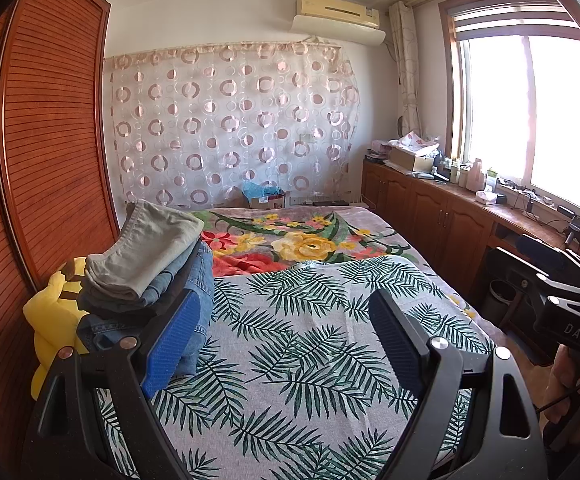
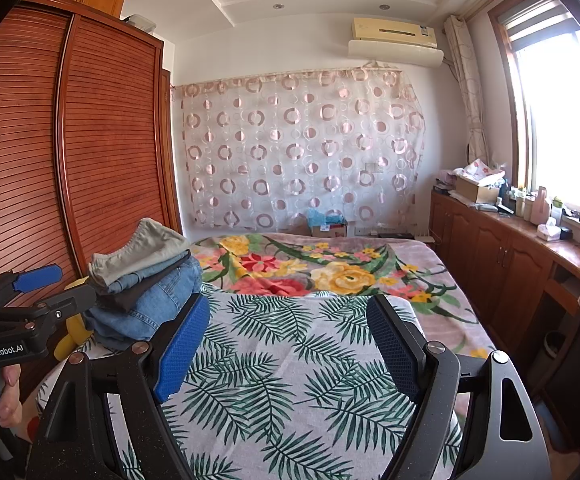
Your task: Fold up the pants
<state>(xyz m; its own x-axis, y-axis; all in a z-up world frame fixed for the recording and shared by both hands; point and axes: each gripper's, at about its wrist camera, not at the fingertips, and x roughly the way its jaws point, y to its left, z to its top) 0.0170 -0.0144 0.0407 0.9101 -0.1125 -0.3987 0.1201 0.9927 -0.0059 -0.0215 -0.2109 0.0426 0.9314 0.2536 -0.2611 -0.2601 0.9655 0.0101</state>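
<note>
A stack of folded pants [image 1: 149, 264] [image 2: 145, 280] rests at the left side of the bed: grey-green pants on top, denim and dark ones beneath. My left gripper [image 1: 285, 340] hovers open over the palm-leaf sheet [image 1: 310, 360], empty, with the stack just beyond its left blue finger [image 1: 173, 344]. My right gripper [image 2: 285, 344] is likewise open and empty above the same sheet [image 2: 290, 380]. Each gripper also shows at the edge of the other's view, the right gripper at the far right of the left wrist view and the left gripper at the far left of the right wrist view, held by a hand [image 2: 5, 396].
A yellow plush toy [image 1: 55, 320] sits behind the stack against the louvred wardrobe [image 1: 49, 140]. A floral blanket [image 1: 302, 240] covers the far half of the bed. Wooden cabinets [image 1: 450, 216] with clutter run under the window on the right.
</note>
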